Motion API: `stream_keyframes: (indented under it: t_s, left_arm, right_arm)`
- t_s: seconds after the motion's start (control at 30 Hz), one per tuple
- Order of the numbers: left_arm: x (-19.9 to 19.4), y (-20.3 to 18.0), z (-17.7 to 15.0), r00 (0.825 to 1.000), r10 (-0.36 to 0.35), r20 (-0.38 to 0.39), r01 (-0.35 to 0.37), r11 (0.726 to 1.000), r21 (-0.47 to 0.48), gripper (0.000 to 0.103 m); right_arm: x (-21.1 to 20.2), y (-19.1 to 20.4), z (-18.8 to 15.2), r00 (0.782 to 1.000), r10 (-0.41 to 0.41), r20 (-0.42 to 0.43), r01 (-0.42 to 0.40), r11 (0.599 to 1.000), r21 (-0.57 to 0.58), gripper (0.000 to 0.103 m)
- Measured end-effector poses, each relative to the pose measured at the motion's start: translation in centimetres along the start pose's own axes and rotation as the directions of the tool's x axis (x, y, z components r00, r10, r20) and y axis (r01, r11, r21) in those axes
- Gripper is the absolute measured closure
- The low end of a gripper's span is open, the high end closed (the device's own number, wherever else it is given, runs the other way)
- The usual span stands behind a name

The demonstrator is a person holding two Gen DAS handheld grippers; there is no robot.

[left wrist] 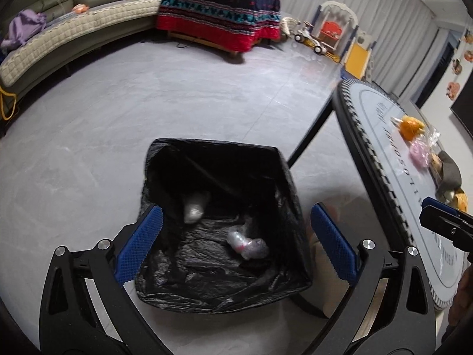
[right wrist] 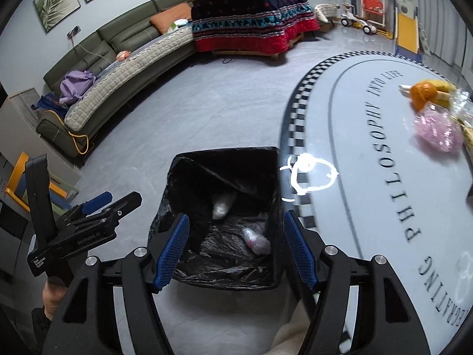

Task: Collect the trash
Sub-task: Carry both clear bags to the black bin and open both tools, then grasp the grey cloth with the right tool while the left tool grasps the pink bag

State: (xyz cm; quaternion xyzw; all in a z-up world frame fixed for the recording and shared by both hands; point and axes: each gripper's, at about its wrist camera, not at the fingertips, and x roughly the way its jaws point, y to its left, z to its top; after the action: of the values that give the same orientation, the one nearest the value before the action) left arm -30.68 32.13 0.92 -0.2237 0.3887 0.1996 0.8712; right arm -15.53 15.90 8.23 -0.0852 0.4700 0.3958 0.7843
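I held both grippers, left (left wrist: 233,245) and right (right wrist: 235,251), spread apart and empty over the bin (right wrist: 275,266). Remaining trash (right wrist: 439,131) lay far right on the table (right wrist: 369,207); I judged a slow, level reach best.

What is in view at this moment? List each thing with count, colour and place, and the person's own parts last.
trash bin: 1, black liner, on the floor beside the table
plastic wrappers: 2, clear, crumpled at the bin's bottom
table: 1, grey with checkered edge and lettering, right of the bin
orange peel: 1, orange, far side of the table
pink bag: 1, pink, next to the peel
sofa: 1, green with a beige cover, along the wall
blanket: 1, dark with red hem, draped over a low table
toy slide: 1, yellow, far corner
left gripper: open, empty, over the bin
right gripper: open, empty, over the bin
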Motion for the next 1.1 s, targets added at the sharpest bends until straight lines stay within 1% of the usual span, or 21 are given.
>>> stream_keyframes:
  t_s: [0.2,0.47,0.63,0.77,0.93,1.03,1.1]
  left_arm:
    - [0.3,-5.7,1.2,0.997,-0.069,-0.016,0.071,0.992,0.1,0.006]
    - [1.3,-14.2,3.8,0.983,-0.175,-0.056,0.183,0.966,0.184,0.006]
    - [2.4,-19.7,5.4,0.974,-0.21,-0.082,0.224,0.942,0.251,0.006]
    - [4.0,-24.3,6.7,0.962,-0.246,-0.116,0.27,0.918,0.292,0.006]
    - [6.6,-29.4,8.1,0.948,-0.271,-0.164,0.311,0.895,0.32,0.006]
    - [8.5,-32.4,8.6,0.942,-0.271,-0.196,0.325,0.88,0.345,0.006]
    - [9.7,-34.1,8.7,0.94,-0.266,-0.214,0.33,0.869,0.369,0.006]
  right_arm:
    - [-3.4,-4.2,0.3,0.996,-0.076,0.047,0.074,0.996,0.039,0.036]
    - [-7.4,-11.7,1.2,0.977,-0.195,0.083,0.184,0.975,0.121,0.036]
    - [-10.0,-16.9,2.1,0.954,-0.281,0.102,0.26,0.949,0.178,0.036]
    - [-11.8,-20.9,2.9,0.932,-0.345,0.112,0.314,0.921,0.229,0.036]
    - [-12.9,-25.6,3.8,0.9,-0.428,0.087,0.391,0.878,0.276,0.036]
    - [-12.8,-28.2,4.0,0.89,-0.453,0.061,0.417,0.859,0.299,0.036]
    - [-12.3,-29.8,4.2,0.889,-0.456,0.038,0.423,0.851,0.312,0.036]
